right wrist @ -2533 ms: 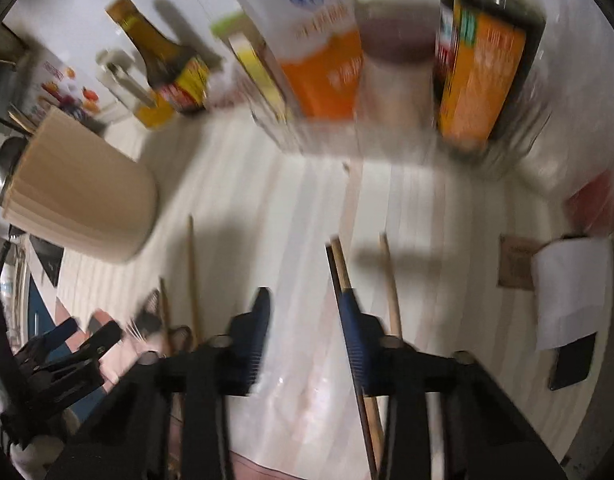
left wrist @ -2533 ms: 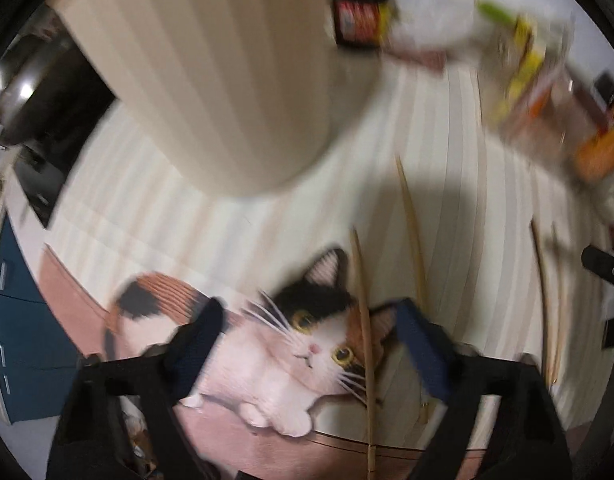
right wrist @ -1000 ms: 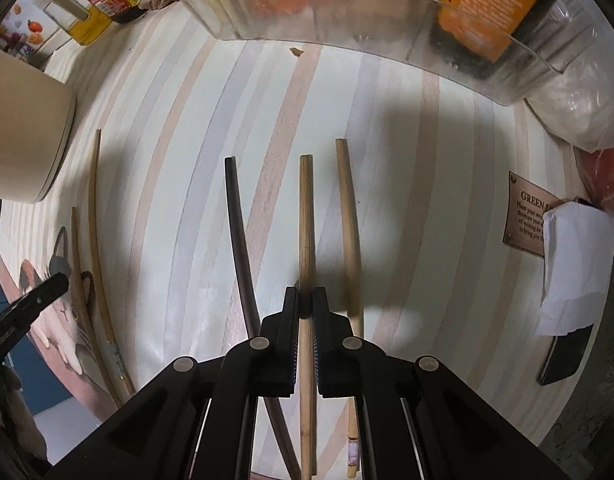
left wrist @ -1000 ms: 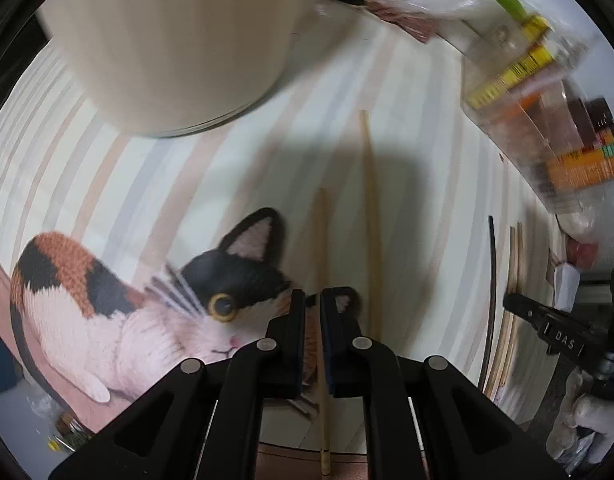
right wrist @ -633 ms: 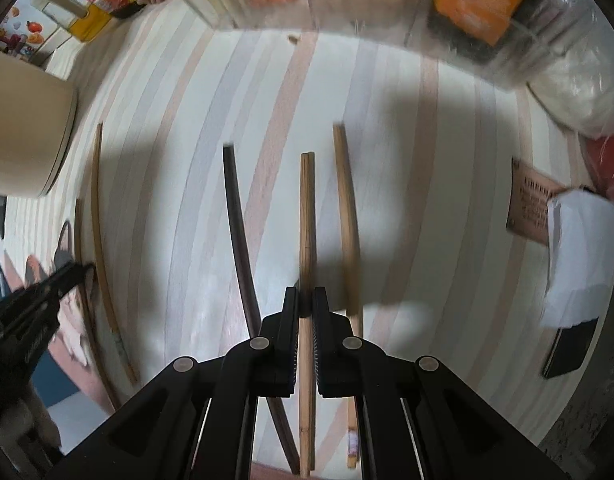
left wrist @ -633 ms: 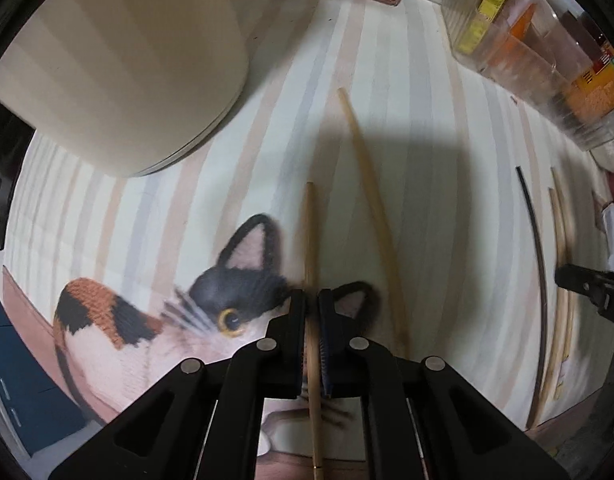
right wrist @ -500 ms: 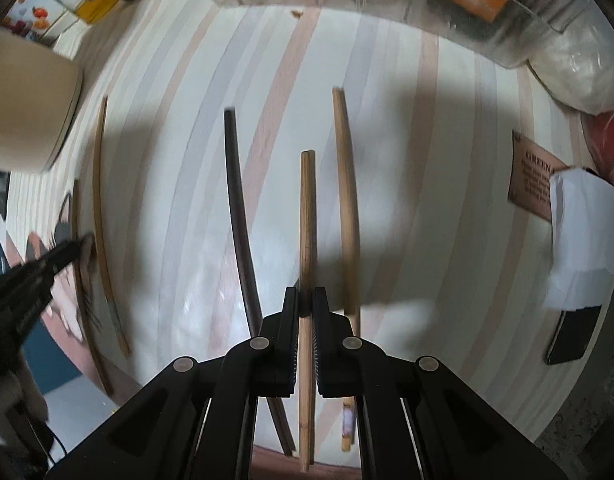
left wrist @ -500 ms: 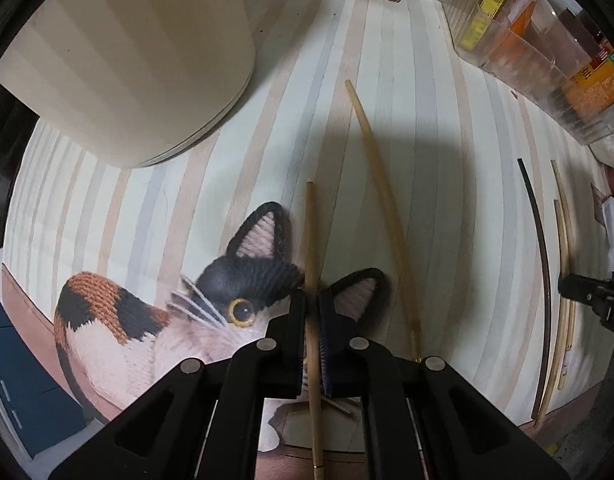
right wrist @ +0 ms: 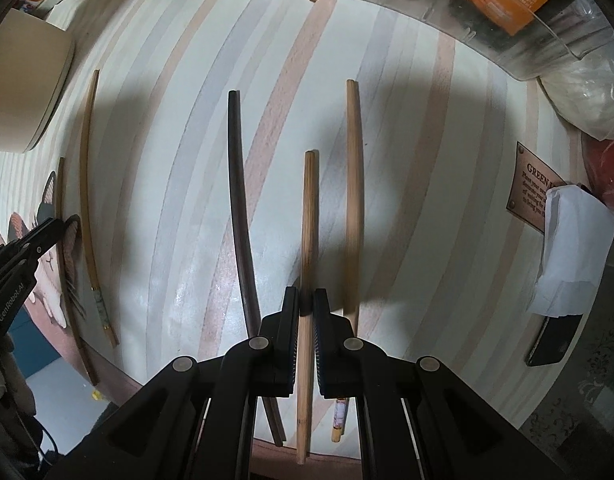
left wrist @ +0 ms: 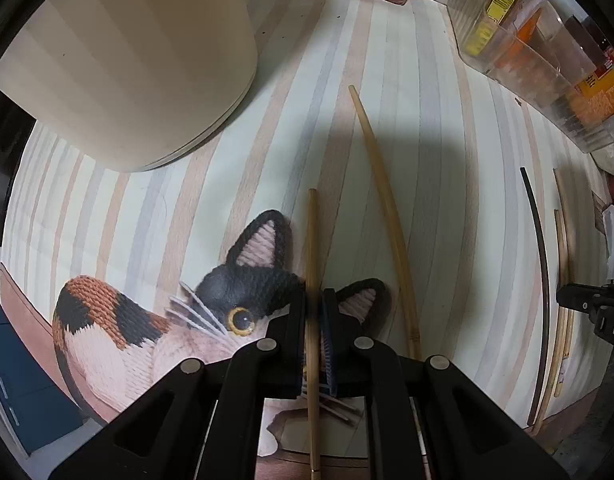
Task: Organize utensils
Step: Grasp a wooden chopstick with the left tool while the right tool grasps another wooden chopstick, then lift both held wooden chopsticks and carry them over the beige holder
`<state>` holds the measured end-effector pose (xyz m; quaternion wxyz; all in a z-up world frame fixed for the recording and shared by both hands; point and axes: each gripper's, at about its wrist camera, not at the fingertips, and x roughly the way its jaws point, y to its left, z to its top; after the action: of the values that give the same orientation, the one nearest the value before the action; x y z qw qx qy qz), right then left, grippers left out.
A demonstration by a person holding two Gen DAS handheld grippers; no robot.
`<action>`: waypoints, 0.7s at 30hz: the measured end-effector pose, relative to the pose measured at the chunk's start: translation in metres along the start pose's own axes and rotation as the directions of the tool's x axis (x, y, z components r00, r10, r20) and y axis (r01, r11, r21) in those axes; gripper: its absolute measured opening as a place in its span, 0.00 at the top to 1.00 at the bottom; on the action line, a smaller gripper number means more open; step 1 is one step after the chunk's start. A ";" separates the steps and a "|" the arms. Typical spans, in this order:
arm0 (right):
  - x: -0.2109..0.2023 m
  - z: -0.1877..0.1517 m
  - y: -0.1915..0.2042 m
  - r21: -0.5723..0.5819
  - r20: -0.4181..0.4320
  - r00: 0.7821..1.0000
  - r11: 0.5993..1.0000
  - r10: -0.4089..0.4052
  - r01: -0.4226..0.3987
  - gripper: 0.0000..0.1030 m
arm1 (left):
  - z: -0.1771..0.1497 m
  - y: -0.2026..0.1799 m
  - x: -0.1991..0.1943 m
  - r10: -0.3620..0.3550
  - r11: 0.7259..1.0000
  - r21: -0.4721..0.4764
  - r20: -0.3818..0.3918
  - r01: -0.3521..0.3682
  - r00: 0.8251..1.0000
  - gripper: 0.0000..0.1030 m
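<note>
Chopsticks are the business here: each gripper now holds one. The left gripper (left wrist: 314, 312), wide apart moments ago, is clamped narrow on a bamboo chopstick (left wrist: 312, 240) pointing to 12 o'clock over the cat mat (left wrist: 107, 320). The right gripper (right wrist: 305, 306) likewise pinches a brown chopstick (right wrist: 308, 216). Both sticks look lifted clear of the table, likely bound for the cream holder (left wrist: 139, 60) at 10 o'clock.

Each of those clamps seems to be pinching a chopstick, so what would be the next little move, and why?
Probably lift both straight up. The left gripper is shut on a light chopstick and the right gripper on a bamboo chopstick. Other chopsticks lie loose close beside them, and the beige holder stands nearby, a likely place to drop them.
</note>
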<state>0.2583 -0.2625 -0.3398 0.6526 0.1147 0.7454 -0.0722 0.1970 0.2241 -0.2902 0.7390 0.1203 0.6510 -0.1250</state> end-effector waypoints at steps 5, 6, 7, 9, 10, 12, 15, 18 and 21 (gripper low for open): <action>0.000 -0.003 0.004 0.004 0.036 0.999 0.999 -0.034 0.034 0.93 | -0.003 -0.004 0.010 0.008 1.000 0.020 0.015 -0.008 1.000 0.96; 0.000 -0.007 0.006 0.001 0.052 0.998 0.999 -0.040 0.040 0.94 | -0.004 -0.003 0.010 0.007 1.000 0.017 0.020 -0.007 1.000 0.96; 0.000 -0.010 0.007 0.001 0.070 0.997 0.999 -0.042 0.042 0.94 | -0.006 -0.003 0.008 0.010 1.000 0.005 0.025 -0.010 1.000 0.96; -0.003 -0.017 0.005 0.025 0.109 0.993 0.999 -0.035 0.032 0.94 | -0.010 0.000 0.000 0.008 1.000 -0.003 0.044 -0.008 0.999 0.96; -0.005 -0.021 0.005 0.035 0.125 0.992 0.999 -0.023 0.019 0.94 | -0.012 0.003 -0.007 0.001 1.000 -0.011 0.057 0.000 0.998 0.96; -0.014 -0.029 0.005 0.045 0.165 0.986 0.999 0.010 -0.018 0.94 | -0.015 0.006 -0.020 -0.003 1.000 -0.013 0.082 0.004 0.997 0.96; -0.031 -0.041 0.010 0.030 0.234 0.972 0.999 0.030 -0.038 0.94 | -0.020 0.012 -0.046 -0.008 1.000 -0.017 0.135 0.010 0.991 0.96; -0.048 -0.051 0.016 0.011 0.293 0.954 0.998 0.056 -0.062 0.94 | -0.027 0.018 -0.069 -0.013 1.000 -0.014 0.183 0.016 0.983 0.96; -0.070 -0.060 0.022 -0.011 0.360 0.928 0.996 0.091 -0.093 0.94 | -0.037 0.025 -0.093 -0.020 1.000 -0.017 0.236 0.024 0.971 0.96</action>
<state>0.2148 -0.2314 -0.2613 0.7806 0.1363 0.6067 -0.0636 0.1597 0.2633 -0.2021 0.8109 0.0899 0.5610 -0.1400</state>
